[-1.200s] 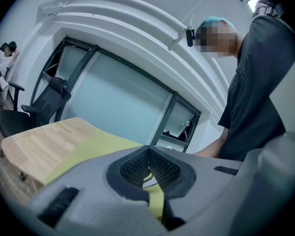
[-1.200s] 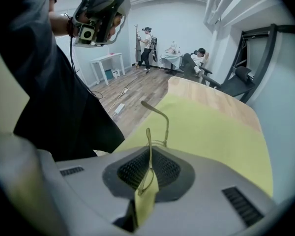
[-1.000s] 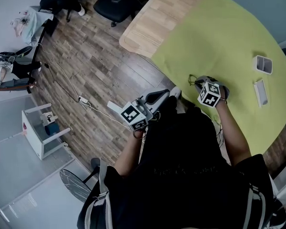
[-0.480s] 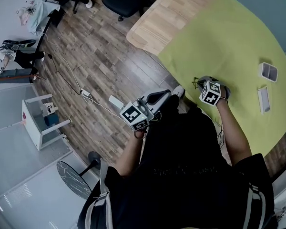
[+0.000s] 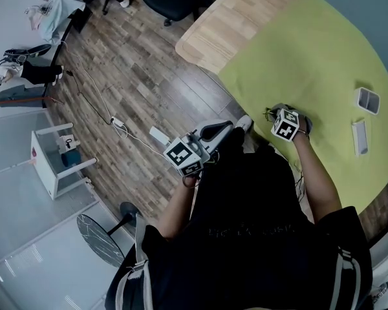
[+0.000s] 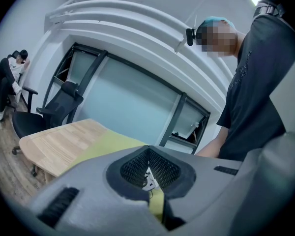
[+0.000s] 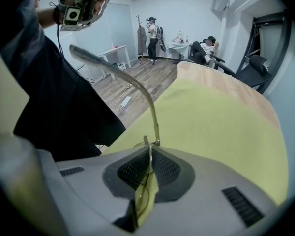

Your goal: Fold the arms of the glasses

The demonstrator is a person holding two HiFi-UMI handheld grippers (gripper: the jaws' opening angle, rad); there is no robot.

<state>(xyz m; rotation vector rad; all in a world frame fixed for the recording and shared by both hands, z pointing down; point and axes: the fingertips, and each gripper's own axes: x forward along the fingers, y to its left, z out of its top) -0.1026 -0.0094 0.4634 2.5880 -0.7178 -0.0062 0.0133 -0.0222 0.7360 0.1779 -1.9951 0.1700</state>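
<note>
The right gripper (image 7: 148, 155) has its jaws pressed nearly together on the thin metal frame of the glasses (image 7: 149, 144), pinching them near the hinge just above the green-covered surface (image 5: 310, 57) at its near edge. From that pinch one arm (image 7: 154, 114) of the glasses stands unfolded, its long axis running up and curving away toward 10 o'clock in the right gripper view, with the free tip well clear of the jaws. The left gripper (image 6: 148, 156) holds nothing – its jaws are closed to a narrow slit with only cloth showing through – and in the head view it sits at about 8 o'clock from the right one, off the surface and close to the person's body. Judging by this, folding falls to the left gripper: it would have to come in toward 2 o'clock and push that raised arm sideways across the frame while the right one keeps the hinge end fixed – the other arm cannot be made out
</note>
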